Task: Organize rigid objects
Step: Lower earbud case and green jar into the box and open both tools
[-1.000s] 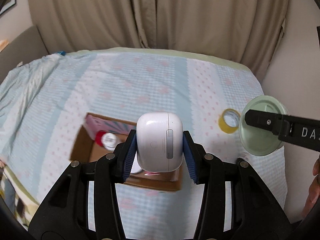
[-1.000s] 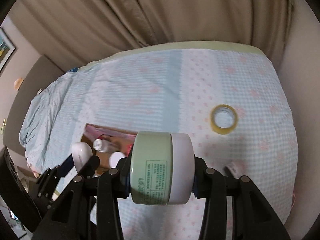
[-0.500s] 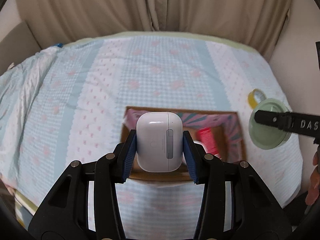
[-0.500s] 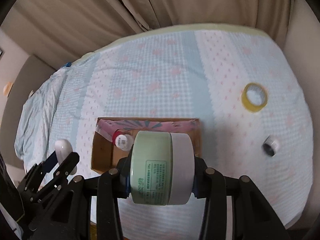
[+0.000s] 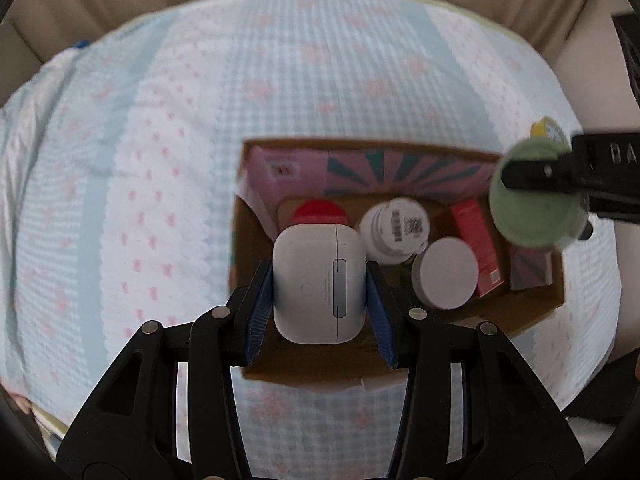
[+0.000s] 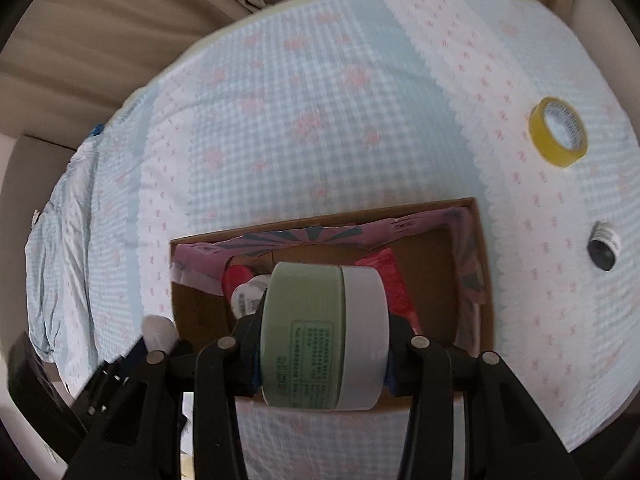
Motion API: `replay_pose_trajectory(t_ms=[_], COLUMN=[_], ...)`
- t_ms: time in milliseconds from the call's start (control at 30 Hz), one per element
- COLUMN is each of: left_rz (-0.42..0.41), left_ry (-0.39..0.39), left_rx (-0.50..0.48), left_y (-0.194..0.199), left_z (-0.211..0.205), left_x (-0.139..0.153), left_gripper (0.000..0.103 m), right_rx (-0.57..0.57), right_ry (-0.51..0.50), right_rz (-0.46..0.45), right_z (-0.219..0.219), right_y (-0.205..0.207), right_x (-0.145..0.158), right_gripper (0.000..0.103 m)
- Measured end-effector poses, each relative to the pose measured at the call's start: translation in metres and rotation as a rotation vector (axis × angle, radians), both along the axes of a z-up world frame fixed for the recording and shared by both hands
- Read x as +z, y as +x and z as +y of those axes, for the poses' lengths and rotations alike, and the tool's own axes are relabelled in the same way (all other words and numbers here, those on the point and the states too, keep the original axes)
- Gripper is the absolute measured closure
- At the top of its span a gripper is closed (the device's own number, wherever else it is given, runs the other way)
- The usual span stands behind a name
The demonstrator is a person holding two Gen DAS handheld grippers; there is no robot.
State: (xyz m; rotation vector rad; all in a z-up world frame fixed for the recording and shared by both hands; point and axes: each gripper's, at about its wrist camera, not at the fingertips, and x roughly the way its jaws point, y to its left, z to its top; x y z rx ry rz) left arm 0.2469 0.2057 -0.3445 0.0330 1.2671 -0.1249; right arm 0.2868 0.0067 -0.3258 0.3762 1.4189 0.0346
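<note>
- The left gripper (image 5: 319,285) clamps a white earbud case (image 5: 319,280); the right gripper (image 6: 323,336) clamps a green jar (image 6: 323,334), both above the cardboard box (image 6: 482,280).
- 4 items already sit inside.
- Left: yellow tape roll (image 6: 558,131) and small dark cap (image 6: 603,251) on the bed, right of the box.

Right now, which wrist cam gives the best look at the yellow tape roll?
Right wrist view: the yellow tape roll lies in full sight on the bedspread, beyond the box. In the left wrist view only a yellow sliver peeks out behind the green jar.
</note>
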Motion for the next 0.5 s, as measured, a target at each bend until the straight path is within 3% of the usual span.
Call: replay_pose_trajectory(t_ms=[200, 400, 433, 467, 500], left_rz=[0.081, 0.095, 0.109, 0.118, 0.117], left_ry=[0.011, -0.019, -0.011, 0.0, 0.005], left_rx=[-0.028, -0.09, -0.095, -0.098, -0.103], left_y=[0.008, 0.01, 0.011, 0.012, 0.011], left_z=[-0.011, -0.02, -0.021, -0.022, -0.023], left_x=[-0.037, -0.04, -0.042, -0.042, -0.041], left_gripper=[0.062, 0.062, 0.048, 0.013, 0.0], right_rx=[-0.028, -0.046, -0.046, -0.046, -0.052], right_ry=[0.023, 0.07, 0.072, 0.069, 0.07], right_rz=[0.063, 0.143, 0.149, 0.15, 0.148], right_z=[0.0, 0.001, 0.001, 0.002, 0.001], right_y=[0.02, 0.032, 0.033, 0.034, 0.035], right_x=[-0.039, -0.064, -0.066, -0.067, -0.067], right_gripper=[0.063, 0.063, 0.063, 0.062, 0.058])
